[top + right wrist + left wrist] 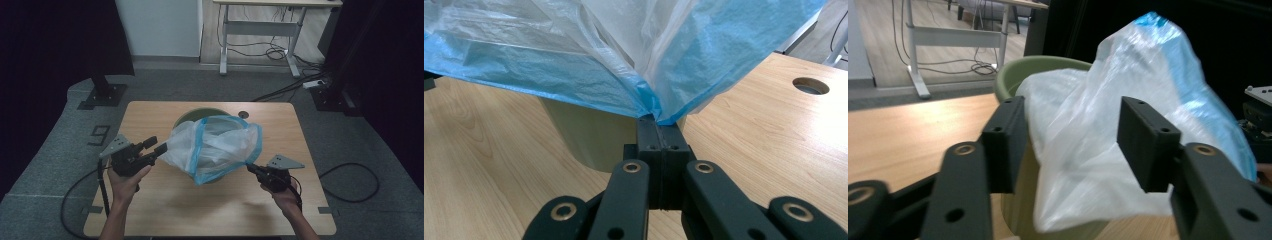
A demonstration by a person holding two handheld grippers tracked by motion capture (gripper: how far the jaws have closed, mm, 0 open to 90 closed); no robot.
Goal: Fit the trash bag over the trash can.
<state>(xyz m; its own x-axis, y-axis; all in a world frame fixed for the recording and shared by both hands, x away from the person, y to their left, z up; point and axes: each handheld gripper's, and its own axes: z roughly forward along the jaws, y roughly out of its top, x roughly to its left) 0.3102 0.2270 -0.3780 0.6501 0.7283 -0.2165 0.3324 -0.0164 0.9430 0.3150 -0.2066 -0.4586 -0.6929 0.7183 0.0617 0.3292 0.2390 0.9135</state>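
Note:
A clear plastic bag with a blue rim point(215, 145) point(1088, 140) point(574, 50) is draped over a green bin point(187, 117) point(1048, 67) point(589, 140) at the middle of the wooden table point(210, 210). My left gripper point(156, 146) point(1073, 107) is at the bag's left side. Its jaws stand apart with bag film in the gap, and the pads do not press on it. My right gripper point(250, 168) point(659, 122) is shut on the blue rim at the bag's right corner and holds it stretched above the tabletop.
A round cable hole point(243, 114) point(809, 85) lies in the tabletop behind the bin. A desk frame point(260, 30) and loose cables are on the floor beyond the table. A black stand base point(102, 95) sits off the back left corner.

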